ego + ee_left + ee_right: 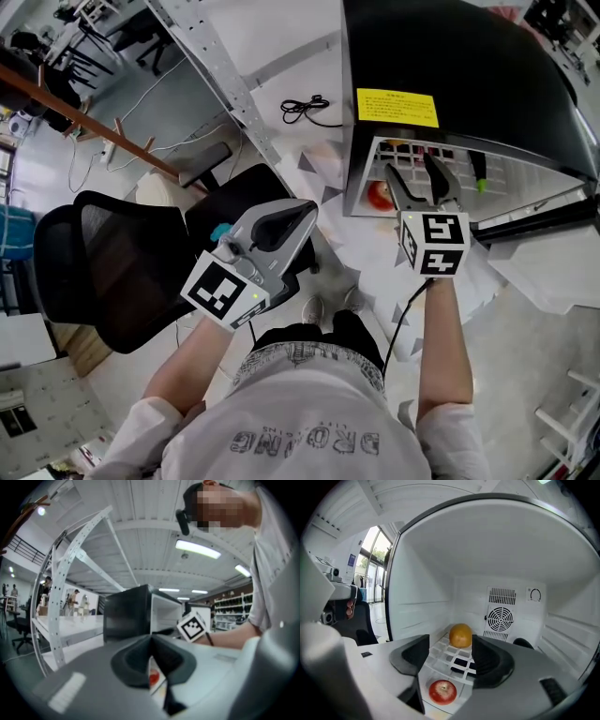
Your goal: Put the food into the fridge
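Note:
A black mini fridge (pixel 459 56) stands open, its white inside (pixel 422 597) facing me. On its white wire shelf (pixel 447 656) lie a red apple (pixel 442 691) near the front and an orange (pixel 461 635) further back; the apple (pixel 380 194) also shows in the head view. My right gripper (pixel 414 169) reaches into the opening, open (pixel 450 651), with the apple lying loose below and between its jaws. My left gripper (pixel 307 210) hangs left of the fridge, over the chair, its jaw tips meeting (pixel 151 641) with nothing held. A red patch shows through the slit below them.
A black office chair (pixel 112 272) stands at my left. A perforated metal rack post (pixel 225 75) slants behind it. A black cable (pixel 305 108) lies on the floor. White sheets (pixel 544 267) spread beside the fridge. A fan grille (pixel 500 618) sits in the fridge's back wall.

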Demonstrator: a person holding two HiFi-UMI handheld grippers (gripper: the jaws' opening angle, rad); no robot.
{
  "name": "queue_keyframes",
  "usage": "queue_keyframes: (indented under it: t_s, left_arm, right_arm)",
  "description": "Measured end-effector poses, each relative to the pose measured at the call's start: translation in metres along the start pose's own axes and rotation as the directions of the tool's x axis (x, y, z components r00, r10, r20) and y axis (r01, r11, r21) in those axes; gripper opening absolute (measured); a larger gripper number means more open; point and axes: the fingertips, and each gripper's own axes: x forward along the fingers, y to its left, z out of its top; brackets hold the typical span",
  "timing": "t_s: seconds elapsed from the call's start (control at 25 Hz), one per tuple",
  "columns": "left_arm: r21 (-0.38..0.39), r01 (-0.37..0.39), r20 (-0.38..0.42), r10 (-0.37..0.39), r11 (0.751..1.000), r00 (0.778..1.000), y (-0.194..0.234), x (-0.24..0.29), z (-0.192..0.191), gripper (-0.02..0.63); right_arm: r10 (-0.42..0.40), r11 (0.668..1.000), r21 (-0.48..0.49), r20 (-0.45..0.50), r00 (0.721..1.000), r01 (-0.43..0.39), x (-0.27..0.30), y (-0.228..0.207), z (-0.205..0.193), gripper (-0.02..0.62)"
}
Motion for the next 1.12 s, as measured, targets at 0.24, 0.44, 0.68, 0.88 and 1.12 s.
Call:
queue_keyframes:
  t_s: [0.24,0.44,0.68,0.88,1.12]
  left_arm:
    - [-0.001,0.018,0.004,-0.018,1.0,1.0,-0.004,-0.004,0.004,0.006]
    - [-0.002,0.032,0.01,-0.032,0.999,0.999,-0.006,-0.009,0.006,0.006]
    - [-0.006,0.045,0.021,-0.044,0.999,0.999,-0.007,-0.013,0.008,0.006]
    - [-0.005,0.051,0.023,-0.051,0.999,0.998,-0.004,-0.016,0.009,0.006]
    - [-0.002,0.063,0.033,-0.063,0.998,0.997,-0.004,-0.019,0.01,0.006]
  right_arm:
    - [0.011,0.999,0.047,0.009,1.0,-0.011,-0.022,0.011,-0.004,0.278]
    - [0.016,0.997,0.077,0.016,1.0,-0.017,-0.041,0.024,-0.009,0.237]
    - [0.016,0.995,0.098,0.016,1.0,-0.017,-0.059,0.036,-0.014,0.212]
    - [0.006,0.994,0.109,0.034,0.999,-0.01,-0.071,0.042,-0.009,0.187]
    - [-0.005,0.993,0.115,0.05,0.999,0.0,-0.083,0.046,-0.004,0.16]
